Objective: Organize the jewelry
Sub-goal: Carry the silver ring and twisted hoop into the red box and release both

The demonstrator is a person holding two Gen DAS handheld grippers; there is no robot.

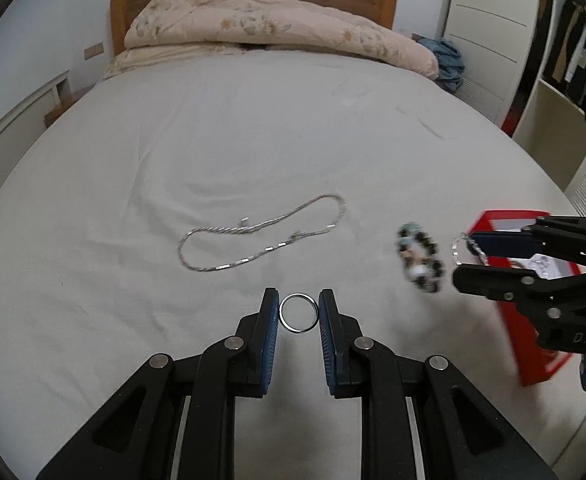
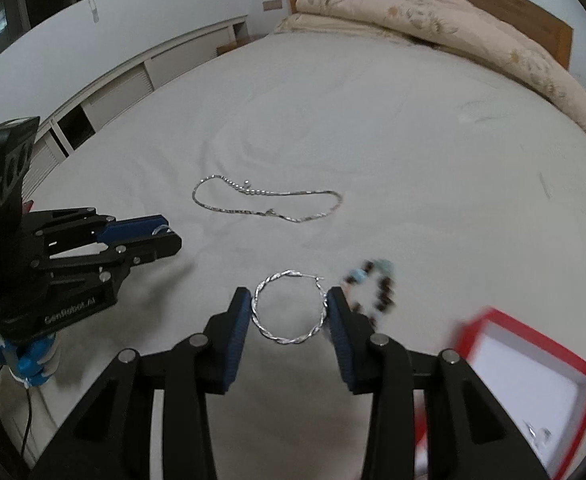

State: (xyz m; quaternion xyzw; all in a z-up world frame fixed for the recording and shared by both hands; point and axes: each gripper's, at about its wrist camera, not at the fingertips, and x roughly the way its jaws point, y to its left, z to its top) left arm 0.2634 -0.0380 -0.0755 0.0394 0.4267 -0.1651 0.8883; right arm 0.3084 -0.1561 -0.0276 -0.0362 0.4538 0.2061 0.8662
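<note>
My left gripper (image 1: 299, 304) is shut on a small silver ring (image 1: 299, 313), held above the white bed sheet; it also shows in the right wrist view (image 2: 165, 232). My right gripper (image 2: 289, 304) is shut on a twisted silver hoop earring (image 2: 291, 307), which also shows in the left wrist view (image 1: 459, 246). A silver chain necklace (image 1: 261, 232) lies on the sheet ahead; it also shows in the right wrist view (image 2: 267, 200). A dark beaded bracelet (image 1: 421, 258) lies beside a red open box (image 2: 533, 388) with a white lining.
The bed sheet (image 1: 253, 132) spreads wide around the jewelry. A folded beige quilt (image 1: 277, 36) lies against the wooden headboard. White low cabinets (image 2: 133, 80) run along the left wall. A wardrobe with clothes (image 1: 573, 52) stands at the right.
</note>
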